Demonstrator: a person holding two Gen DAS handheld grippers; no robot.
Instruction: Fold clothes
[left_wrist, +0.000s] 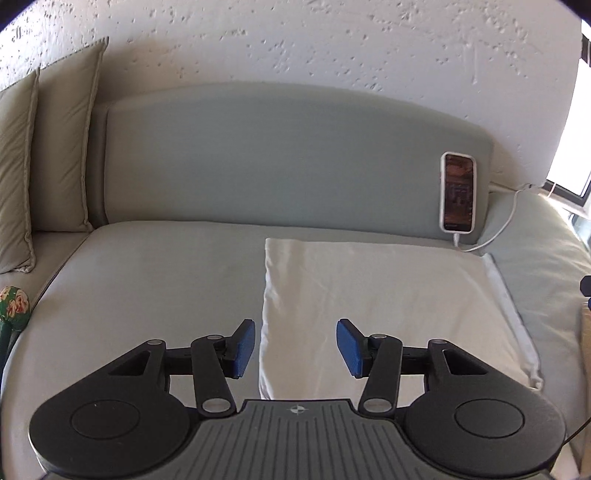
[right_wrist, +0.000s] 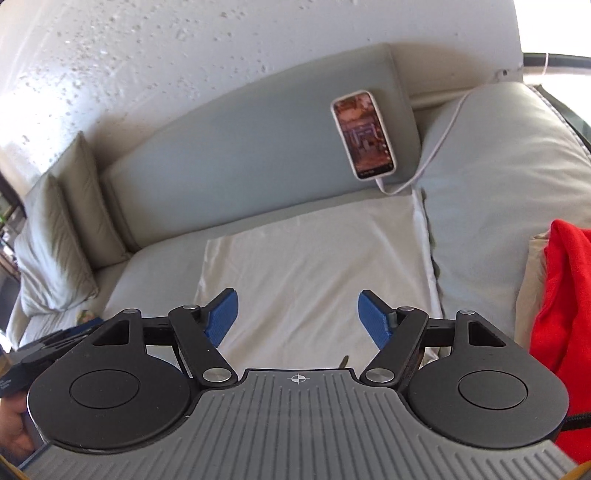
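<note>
A folded white cloth (left_wrist: 373, 295) lies flat on the grey sofa seat (left_wrist: 155, 280); it also shows in the right wrist view (right_wrist: 314, 258). My left gripper (left_wrist: 295, 347) is open and empty, hovering over the cloth's near left edge. My right gripper (right_wrist: 298, 319) is open and empty above the cloth's near part. A red garment (right_wrist: 565, 314) hangs at the right edge of the right wrist view. The left gripper's body (right_wrist: 44, 350) shows at the lower left there.
A phone (left_wrist: 458, 192) with a white cable (left_wrist: 498, 225) leans on the grey backrest (left_wrist: 277, 155); the phone shows in the right wrist view too (right_wrist: 364, 134). Beige cushions (left_wrist: 55, 147) stand at the left. A floral cloth (left_wrist: 13, 302) sits at the far left edge. A large cushion (right_wrist: 498, 166) lies right.
</note>
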